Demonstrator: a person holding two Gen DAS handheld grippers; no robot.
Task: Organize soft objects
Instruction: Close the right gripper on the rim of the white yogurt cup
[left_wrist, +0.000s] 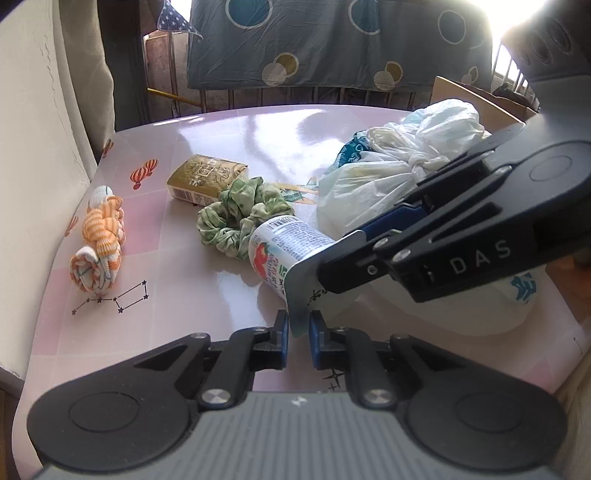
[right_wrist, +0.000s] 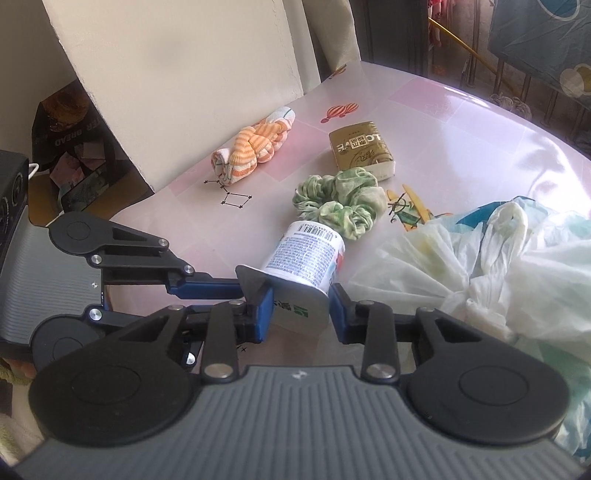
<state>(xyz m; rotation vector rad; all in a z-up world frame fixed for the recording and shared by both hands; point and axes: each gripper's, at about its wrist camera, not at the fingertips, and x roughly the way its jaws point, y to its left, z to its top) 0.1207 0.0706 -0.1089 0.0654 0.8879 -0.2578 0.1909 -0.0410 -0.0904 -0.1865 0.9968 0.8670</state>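
At lower centre of the right wrist view, right gripper (right_wrist: 300, 312) clamped across yogurt cup (right_wrist: 308, 258), left gripper (right_wrist: 242, 288) pinching its foil rim. Seemingly mid-handover or sorting; next, probably release one grip, then fetch green scrunchie (right_wrist: 338, 205) beyond, mid-frame.

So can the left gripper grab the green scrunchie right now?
Probably not yet: the left gripper is pinching the foil lid of the white yogurt cup, which lies between it and the green fabric scrunchie.
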